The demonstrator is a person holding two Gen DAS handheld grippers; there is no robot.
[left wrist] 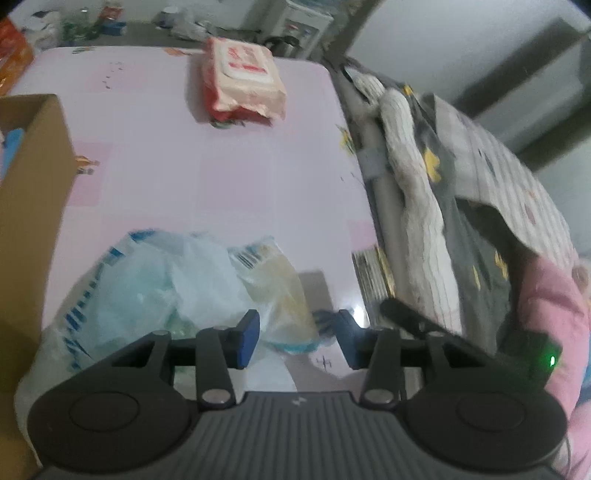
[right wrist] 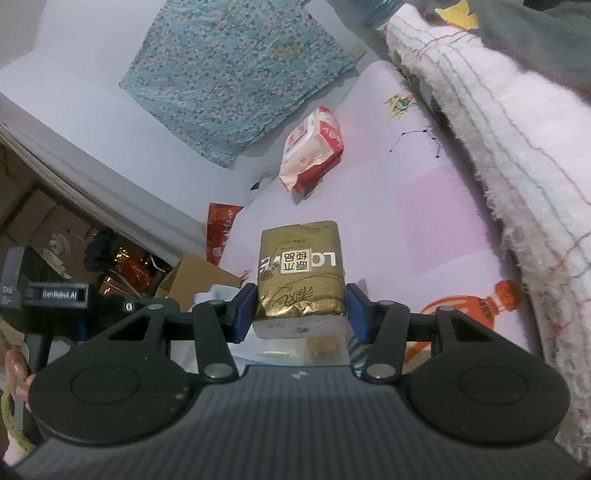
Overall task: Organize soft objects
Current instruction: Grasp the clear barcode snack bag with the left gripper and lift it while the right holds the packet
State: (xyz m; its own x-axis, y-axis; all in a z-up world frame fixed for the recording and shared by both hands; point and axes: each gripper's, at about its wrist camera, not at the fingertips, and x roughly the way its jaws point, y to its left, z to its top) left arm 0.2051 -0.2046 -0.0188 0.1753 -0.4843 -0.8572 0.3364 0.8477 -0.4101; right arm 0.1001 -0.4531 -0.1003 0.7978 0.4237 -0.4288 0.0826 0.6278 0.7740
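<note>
My right gripper is shut on a gold tissue pack and holds it above the pink table. My left gripper is open, low over the table, with a crumpled plastic bag of soft packs just ahead and to its left. A red and white wet-wipes pack lies at the far side of the table; it also shows in the right wrist view. A cardboard box stands at the left edge.
A white towel and grey bedding lie along the table's right side. Bottles and clutter stand beyond the far edge. A blue patterned cloth hangs on the wall.
</note>
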